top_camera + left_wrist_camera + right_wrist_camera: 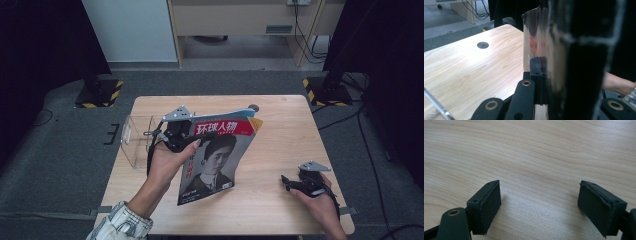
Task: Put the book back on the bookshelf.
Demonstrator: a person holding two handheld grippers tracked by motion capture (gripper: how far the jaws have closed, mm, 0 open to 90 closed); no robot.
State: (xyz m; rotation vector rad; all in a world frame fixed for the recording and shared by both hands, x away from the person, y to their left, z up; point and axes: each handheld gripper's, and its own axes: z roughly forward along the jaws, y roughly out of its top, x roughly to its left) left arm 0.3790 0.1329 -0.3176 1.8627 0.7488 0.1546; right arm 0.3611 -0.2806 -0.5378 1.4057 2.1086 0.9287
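The left gripper (176, 131) pinches the glossy red-topped magazine (215, 160) up off the wooden table (280, 150), maybe to carry it to the clear plastic box (134, 141), while the right gripper (295, 184) rests wide open.

Magazine (217, 155) cover: red banner, white characters "环球人物".

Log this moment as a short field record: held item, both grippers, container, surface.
held item: magazine, lifted and tilted above the table, cover facing up
left gripper: shut on the magazine's edge
right gripper: open, nothing between the jaws, low over bare wood
container: clear plastic box at the table's left edge, beside the left gripper
surface: wooden table
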